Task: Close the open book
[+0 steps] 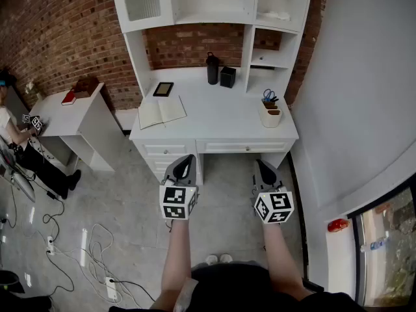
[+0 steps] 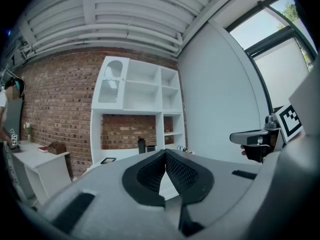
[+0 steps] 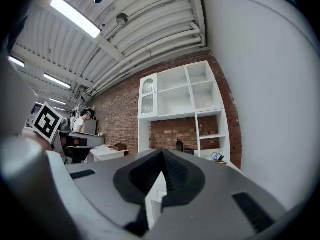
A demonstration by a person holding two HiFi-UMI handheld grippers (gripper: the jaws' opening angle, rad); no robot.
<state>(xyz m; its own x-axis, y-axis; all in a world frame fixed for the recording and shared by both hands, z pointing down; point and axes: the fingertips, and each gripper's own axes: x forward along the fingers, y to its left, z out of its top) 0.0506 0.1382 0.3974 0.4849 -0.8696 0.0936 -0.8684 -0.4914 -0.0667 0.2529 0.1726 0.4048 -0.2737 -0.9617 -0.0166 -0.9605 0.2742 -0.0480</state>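
The open book [image 1: 161, 112] lies flat on the left part of the white desk [image 1: 221, 119], its pages facing up. Both grippers hang level over the floor in front of the desk drawers, well short of the book. My left gripper [image 1: 184, 166] points at the desk's left half, its jaws meeting at the tips [image 2: 165, 152] with nothing between them. To its right, the right gripper [image 1: 262, 169] is shut too and holds nothing [image 3: 162, 153]. The book is hidden behind the jaws in both gripper views.
On the desk stand a dark tablet [image 1: 163, 89], a black bottle [image 1: 212, 68], a black box [image 1: 227, 77] and a pen holder with scissors [image 1: 270, 113]. A hutch [image 1: 214, 5] rises above. At left are a side table [image 1: 71, 112], a person [image 1: 19, 145] and floor cables [image 1: 65, 239].
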